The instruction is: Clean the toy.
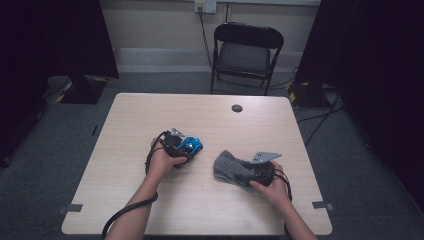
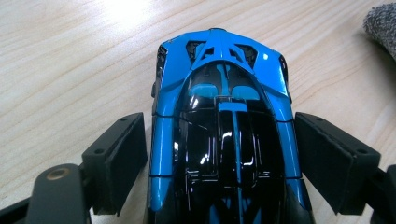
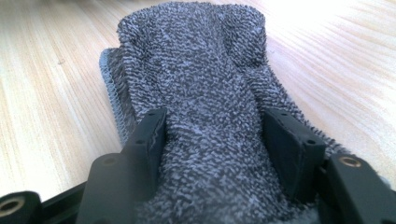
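The table (image 1: 200,210) was plain light wood. The grey cloth (image 1: 231,169) lay around 4 o'clock of the table's middle, bunched up, and the right gripper (image 1: 250,172) had it pinched, jaws about half closed with the terry squeezed between both pads. The blue car (image 1: 191,145) sat around 8 o'clock, well apart from the cloth, between the left gripper's (image 1: 181,148) jaws, which hugged its sides; can't tell if they actually pressed on it.

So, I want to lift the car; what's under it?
The car sits on the bare wooden table, between the left gripper's jaws. Its body hides whatever lies directly beneath.
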Available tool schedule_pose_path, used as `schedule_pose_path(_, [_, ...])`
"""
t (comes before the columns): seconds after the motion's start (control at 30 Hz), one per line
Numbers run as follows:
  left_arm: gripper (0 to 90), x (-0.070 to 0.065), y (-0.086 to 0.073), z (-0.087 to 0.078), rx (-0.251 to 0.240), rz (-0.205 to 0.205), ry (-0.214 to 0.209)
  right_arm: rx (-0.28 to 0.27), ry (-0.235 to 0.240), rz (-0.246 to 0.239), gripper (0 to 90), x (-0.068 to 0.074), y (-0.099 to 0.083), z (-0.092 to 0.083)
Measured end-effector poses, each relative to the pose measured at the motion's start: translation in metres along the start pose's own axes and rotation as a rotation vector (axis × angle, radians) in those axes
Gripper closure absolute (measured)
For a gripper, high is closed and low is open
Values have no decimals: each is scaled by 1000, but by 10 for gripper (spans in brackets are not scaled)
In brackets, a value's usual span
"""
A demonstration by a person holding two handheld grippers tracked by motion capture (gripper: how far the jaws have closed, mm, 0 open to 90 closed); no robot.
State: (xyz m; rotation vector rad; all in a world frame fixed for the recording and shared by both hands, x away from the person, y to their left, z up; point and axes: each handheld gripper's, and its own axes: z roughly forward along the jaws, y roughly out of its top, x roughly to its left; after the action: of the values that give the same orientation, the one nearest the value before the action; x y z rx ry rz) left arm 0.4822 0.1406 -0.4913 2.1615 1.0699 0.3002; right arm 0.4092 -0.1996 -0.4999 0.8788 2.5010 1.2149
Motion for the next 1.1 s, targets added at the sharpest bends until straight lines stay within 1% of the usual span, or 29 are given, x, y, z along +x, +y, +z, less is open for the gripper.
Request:
schedule_pose_path(0.03, [184, -1, 0, 0, 3, 9, 3, 0, 0, 0, 413, 0, 0, 0])
schedule_pose_path(0.1, [194, -2, 1, 0, 14, 12, 6, 0, 0, 1, 413, 0, 0, 0])
schedule_pose_path(0.17, [193, -2, 1, 1, 9, 6, 6, 0, 1, 1, 412, 0, 0, 0])
schedule_pose_path(0.23, [196, -1, 1, 0, 12, 9, 6, 0, 1, 1, 412, 0, 0, 0])
schedule_pose_path(0.47, [220, -4, 2, 0, 21, 3, 28, 0, 0, 2, 412, 0, 0, 0])
schedule_pose_path(0.57, [219, -5, 2, -1, 38, 15, 37, 0, 0, 2, 412, 0, 0, 0])
schedule_pose_path(0.7, [222, -6, 3, 0, 40, 14, 45, 0, -1, 2, 412, 0, 0, 0])
schedule_pose_path(0.73, [223, -7, 3, 0, 45, 18, 45, 0, -1, 2, 412, 0, 0, 0])
schedule_pose_path(0.8, [238, -7, 4, -1, 55, 39, 51, 0, -1, 2, 412, 0, 0, 0])
schedule_pose_path(0.83, [244, -8, 4, -1, 57, 42, 50, 0, -1, 3, 412, 0, 0, 0])
schedule_pose_path(1.1, [257, -9, 4, -1, 61, 44, 57, -1, 0, 4, 412, 0, 0, 0])
